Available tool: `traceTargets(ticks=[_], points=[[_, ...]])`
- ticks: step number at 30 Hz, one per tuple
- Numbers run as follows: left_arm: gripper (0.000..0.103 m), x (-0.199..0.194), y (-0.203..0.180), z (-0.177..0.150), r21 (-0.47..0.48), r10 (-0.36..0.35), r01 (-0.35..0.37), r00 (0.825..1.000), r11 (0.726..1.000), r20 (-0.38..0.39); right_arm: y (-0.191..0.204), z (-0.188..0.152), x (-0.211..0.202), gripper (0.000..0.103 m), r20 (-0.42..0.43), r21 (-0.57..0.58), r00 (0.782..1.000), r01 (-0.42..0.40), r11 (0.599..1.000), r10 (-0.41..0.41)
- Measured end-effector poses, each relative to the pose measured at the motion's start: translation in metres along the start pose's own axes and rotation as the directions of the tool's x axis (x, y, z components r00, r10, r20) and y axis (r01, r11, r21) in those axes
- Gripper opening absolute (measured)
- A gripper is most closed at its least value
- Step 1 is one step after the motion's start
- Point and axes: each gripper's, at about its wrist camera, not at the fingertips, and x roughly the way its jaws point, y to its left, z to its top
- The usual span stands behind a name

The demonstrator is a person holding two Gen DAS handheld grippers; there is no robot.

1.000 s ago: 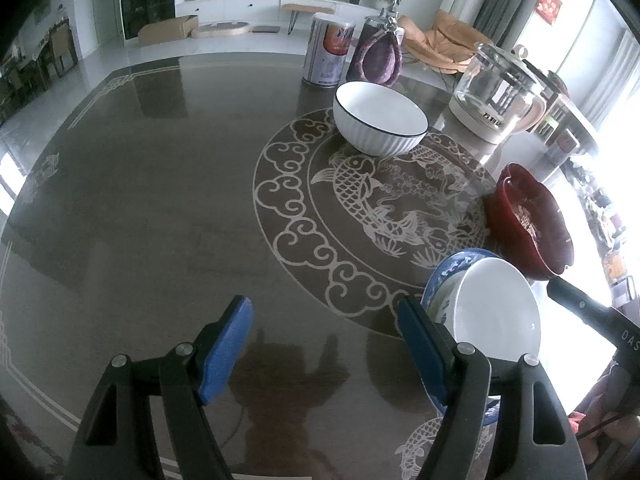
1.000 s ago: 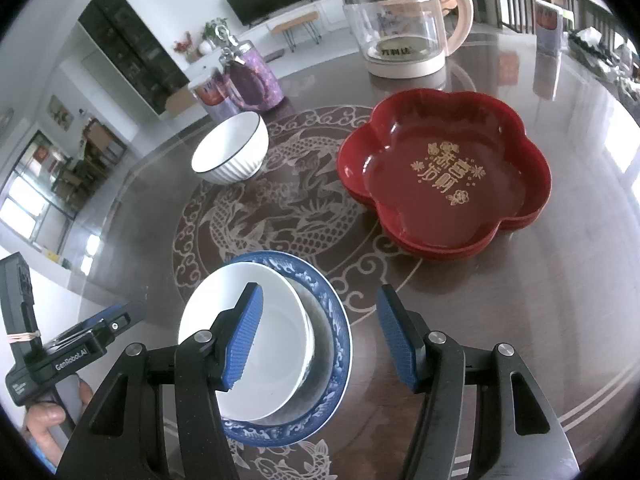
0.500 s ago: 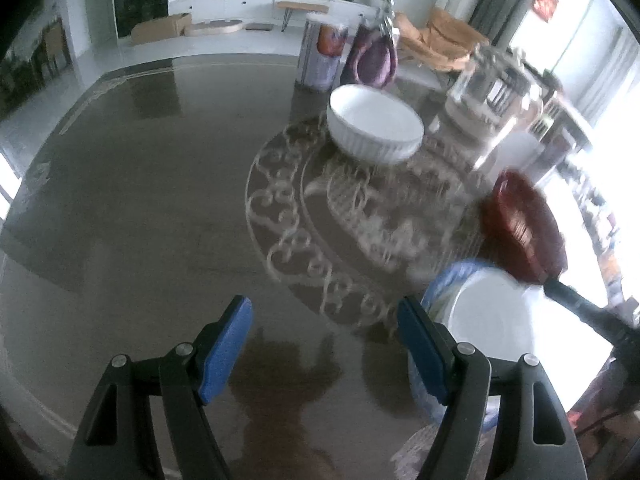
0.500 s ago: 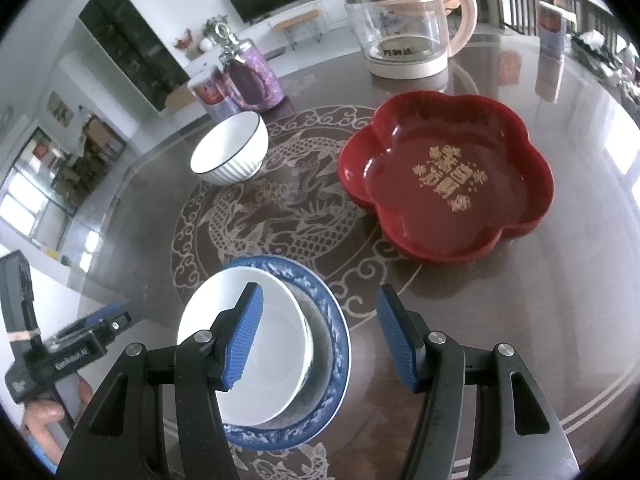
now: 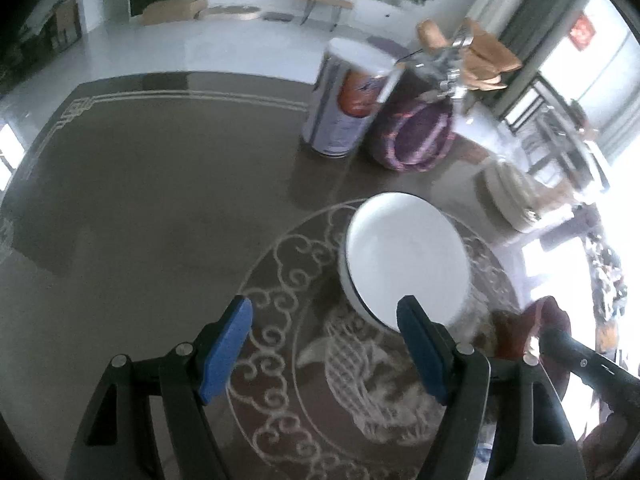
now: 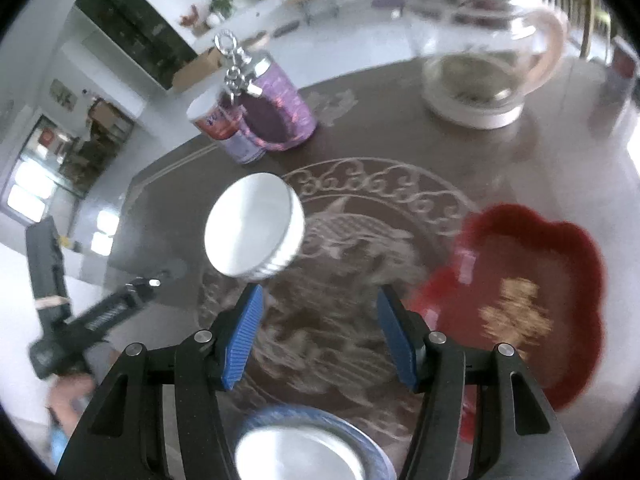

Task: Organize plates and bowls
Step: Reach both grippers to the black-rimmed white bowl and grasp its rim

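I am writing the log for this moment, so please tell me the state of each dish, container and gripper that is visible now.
White ribbed bowl: upright, empty, alone on the table.
Red flower-shaped dish: flat on the table, empty.
Blue-rimmed plate: carries a white dish.
Glass kettle: upright, nearly empty.
Tin can: upright, lid on.
Purple jar: upright, closed.
Left gripper: open, holding nothing.
Right gripper: open, holding nothing.

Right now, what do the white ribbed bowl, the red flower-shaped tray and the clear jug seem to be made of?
White ribbed bowl: probably glazed ceramic, going by its glossy, opaque surface. Red flower-shaped tray: lacquer or shiny plastic, with gold print; which one is unclear. Clear jug: glass or clear plastic, since it is see-through, on a pale base.
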Motion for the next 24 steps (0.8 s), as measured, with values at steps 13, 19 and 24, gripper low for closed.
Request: traceTargets(ticks=[13, 19, 24], points=[[0.019, 0.044, -0.017, 0.009, 0.054, -0.036, 0.041, 0.996, 0.998, -0.083, 0.006, 0.038, 0.101, 0.052, -0.110, 0.077, 0.994, 0.026, 0.997, -0.017], [0.013, 0.039, -0.029, 0.002, 0.084, -0.016, 0.023, 0.997, 0.996, -0.076, 0.008, 0.034, 0.101, 0.016, -0.095, 0.075, 0.995, -0.020, 0.997, 0.027], [0.014, 0.022, -0.031, -0.008, 0.088, -0.035, 0.042, 0.996, 0.995, -0.079, 0.004, 0.021, 0.088, 0.016, -0.103, 0.095, 0.992, -0.064, 0.993, 0.073]])
